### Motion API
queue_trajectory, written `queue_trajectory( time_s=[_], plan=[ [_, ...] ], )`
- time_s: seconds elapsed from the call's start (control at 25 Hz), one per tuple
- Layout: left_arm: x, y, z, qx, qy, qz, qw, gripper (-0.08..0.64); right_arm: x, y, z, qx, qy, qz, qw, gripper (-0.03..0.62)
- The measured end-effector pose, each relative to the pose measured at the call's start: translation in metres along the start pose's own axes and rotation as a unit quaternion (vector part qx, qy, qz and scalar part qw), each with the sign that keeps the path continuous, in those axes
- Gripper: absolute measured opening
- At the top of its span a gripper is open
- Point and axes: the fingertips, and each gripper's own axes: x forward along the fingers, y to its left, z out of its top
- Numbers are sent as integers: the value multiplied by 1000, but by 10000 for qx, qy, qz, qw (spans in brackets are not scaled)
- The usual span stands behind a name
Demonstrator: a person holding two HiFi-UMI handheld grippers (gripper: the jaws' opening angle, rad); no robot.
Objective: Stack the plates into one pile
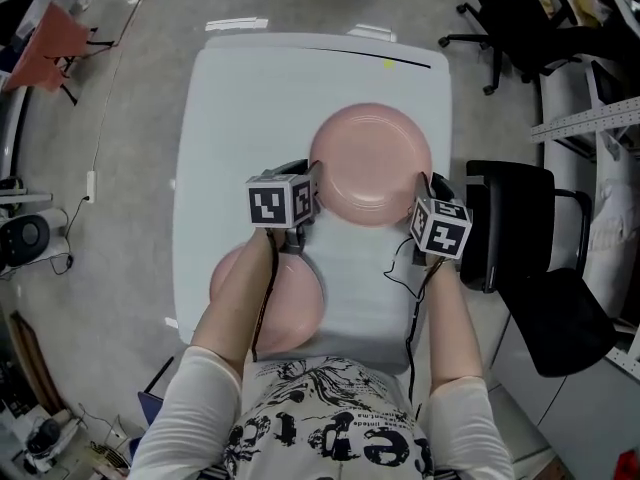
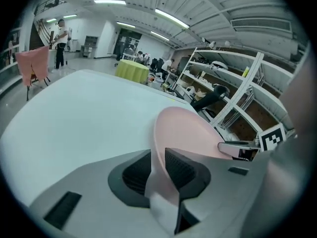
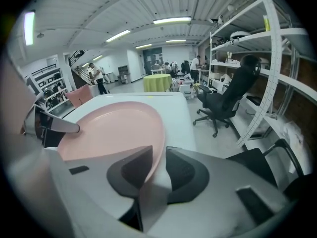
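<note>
The left gripper (image 1: 312, 200) pinched the far plate (image 1: 370, 163) at its 9 o'clock rim. The right gripper (image 1: 425, 203) pinched it at 3 o'clock, both sets of jaws clamped on it. The near plate (image 1: 295, 303) lay at 7 o'clock on the counter (image 1: 240, 118).

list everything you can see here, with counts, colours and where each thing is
table: 1, white, centre of the head view
far plate: 1, pink, far half of the table, between both grippers
near plate: 1, pink, near left of the table, partly under the left arm
office chairs: 2, black, one beside the table's right edge, one farther back on the right
pink chair: 1, pink, on the floor at far left
shelving: 1 run, white, right of the table
left hand-held gripper: 1, grey, shut on the far plate's left rim
right hand-held gripper: 1, grey, shut on its right rim
arms: 2, white sleeves, one behind each gripper
</note>
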Motion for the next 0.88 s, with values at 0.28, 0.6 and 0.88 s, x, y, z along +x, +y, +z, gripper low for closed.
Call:
queue_trajectory(
  time_s=[0.28, 0.6, 0.88],
  plan=[
    [8, -3, -3, 15, 18, -297, 9996, 71, 4, 2, -1, 107, -220, -12, 9997, 73],
    [-8, -5, -17, -45, 232, -475, 9986, 64, -17, 10, -16, 487, -166, 57, 9987, 58],
    [-62, -44, -22, -21, -99, -706, 9975, 65, -81, 6, -23, 647, -547, 61, 9964, 58]
  ],
)
